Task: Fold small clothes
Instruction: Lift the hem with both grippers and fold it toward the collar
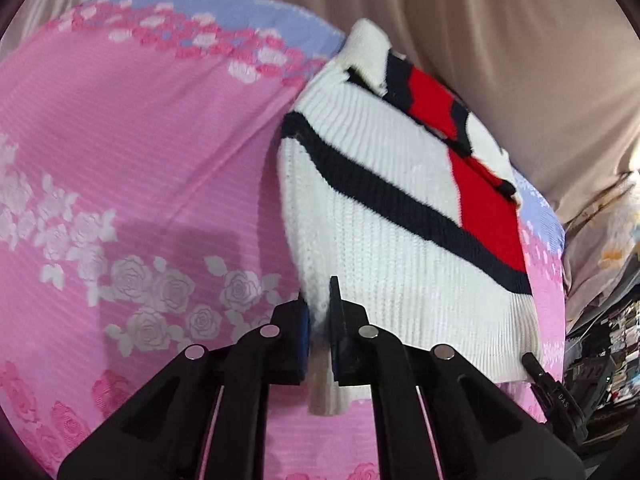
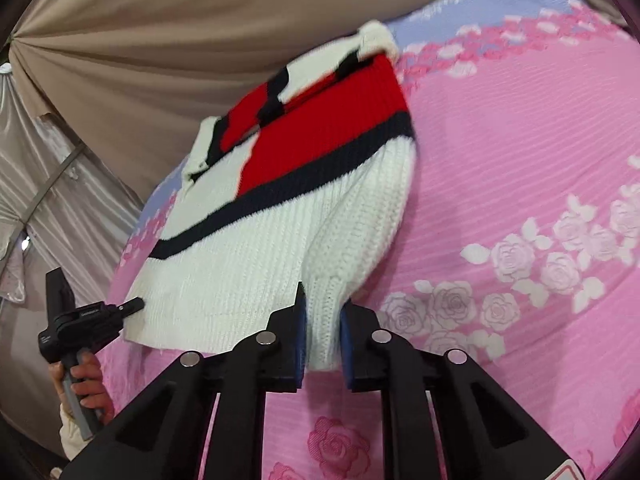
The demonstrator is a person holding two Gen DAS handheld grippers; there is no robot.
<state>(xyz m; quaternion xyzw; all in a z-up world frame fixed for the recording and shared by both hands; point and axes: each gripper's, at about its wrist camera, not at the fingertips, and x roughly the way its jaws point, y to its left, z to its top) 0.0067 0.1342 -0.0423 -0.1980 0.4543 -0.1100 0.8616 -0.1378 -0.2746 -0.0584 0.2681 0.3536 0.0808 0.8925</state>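
Both your grippers pinch sweater (image 1: 384, 216) hem | left gripper (image 1: 319, 320) clamped | right gripper (image 2: 323, 320) clamped | sweater on bedspread (image 1: 140, 152)

bright, even light | soft shadows | slight blur | fisheye-bent edges

From my left wrist camera, the left gripper (image 1: 319, 312) is clamped on a bunched white fold at the near-left corner of the knit sweater (image 1: 384, 216). The sweater is white ribbed knit with a navy stripe and red blocks. It lies on a pink bedspread (image 1: 140, 168) with white and pink roses and a pale blue border at the far edge. At the sweater's near-right corner I see the black tip of the right gripper (image 1: 534, 364). Beige drapery (image 1: 500, 40) hangs behind.
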